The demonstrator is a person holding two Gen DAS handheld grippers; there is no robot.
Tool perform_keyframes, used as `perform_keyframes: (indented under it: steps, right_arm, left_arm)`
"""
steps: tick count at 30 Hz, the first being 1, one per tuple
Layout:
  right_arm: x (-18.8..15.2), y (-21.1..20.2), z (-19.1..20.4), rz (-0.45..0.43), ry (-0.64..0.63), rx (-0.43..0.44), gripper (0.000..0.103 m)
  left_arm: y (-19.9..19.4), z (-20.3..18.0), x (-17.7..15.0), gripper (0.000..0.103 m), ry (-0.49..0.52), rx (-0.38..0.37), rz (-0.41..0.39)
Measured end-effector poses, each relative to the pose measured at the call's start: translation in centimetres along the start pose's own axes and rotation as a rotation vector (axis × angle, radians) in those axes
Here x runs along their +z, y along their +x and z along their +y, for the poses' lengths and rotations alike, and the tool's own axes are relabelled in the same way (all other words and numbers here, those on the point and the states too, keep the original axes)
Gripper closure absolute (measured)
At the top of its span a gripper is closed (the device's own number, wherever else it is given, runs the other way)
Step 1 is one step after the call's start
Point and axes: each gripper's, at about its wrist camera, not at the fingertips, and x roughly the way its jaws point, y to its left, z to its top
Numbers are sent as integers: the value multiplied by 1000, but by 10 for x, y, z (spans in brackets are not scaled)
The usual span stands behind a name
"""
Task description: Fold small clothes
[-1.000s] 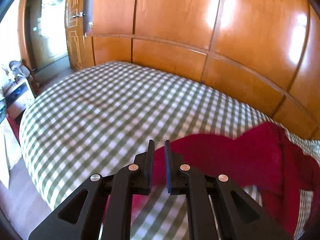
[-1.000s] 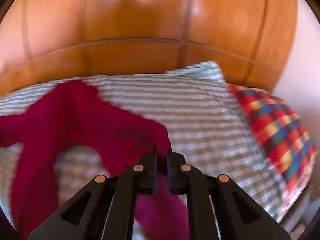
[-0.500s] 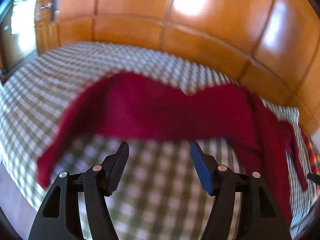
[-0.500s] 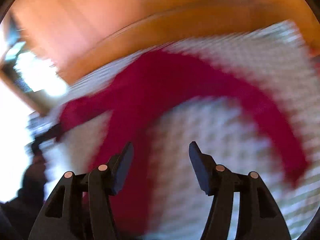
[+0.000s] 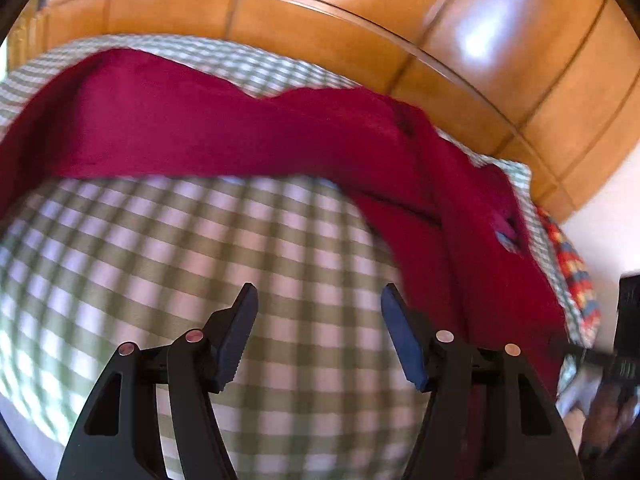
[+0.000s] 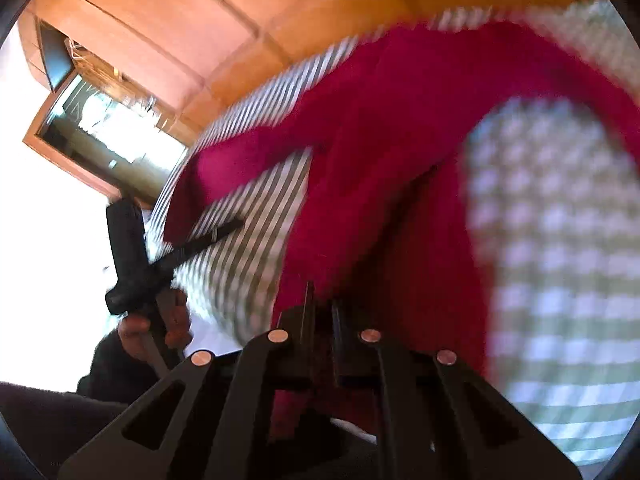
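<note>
A dark red garment (image 5: 248, 136) lies spread in an arc across the green-and-white checked bed (image 5: 200, 264). My left gripper (image 5: 318, 320) is open and empty over bare sheet, just in front of the garment. In the right wrist view the garment (image 6: 400, 152) fills the middle. My right gripper (image 6: 322, 308) is shut on its near edge; red cloth shows between and below the fingers. The left gripper (image 6: 132, 256) and the hand holding it show at the left of that view.
A wooden panelled wall (image 5: 360, 20) runs behind the bed. A red, blue and yellow plaid pillow (image 5: 572, 276) lies at the bed's right end. A doorway (image 6: 108, 128) shows at the left in the right wrist view.
Both grippers let go of the garment half a second ago and it dropped onto the bed. The right gripper has since shut on the garment's near edge. The left stays open.
</note>
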Motion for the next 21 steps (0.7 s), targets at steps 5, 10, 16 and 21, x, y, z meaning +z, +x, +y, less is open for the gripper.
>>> perform_keyframes:
  steps: [5, 10, 16, 21]
  right_arm:
    - [20, -73, -42, -203, -81, -445, 98]
    - [37, -61, -95, -184, -70, -731, 98]
    - [26, -58, -115, -148, -46, -740, 98]
    - [4, -80, -94, -139, -50, -566, 98]
  left_arm:
    - [25, -32, -12, 40, 37, -168, 106]
    - [54, -70, -22, 44, 84, -236, 191]
    - [48, -85, -19, 92, 132, -267, 183]
    - [-16, -41, 1, 93, 120, -248, 117]
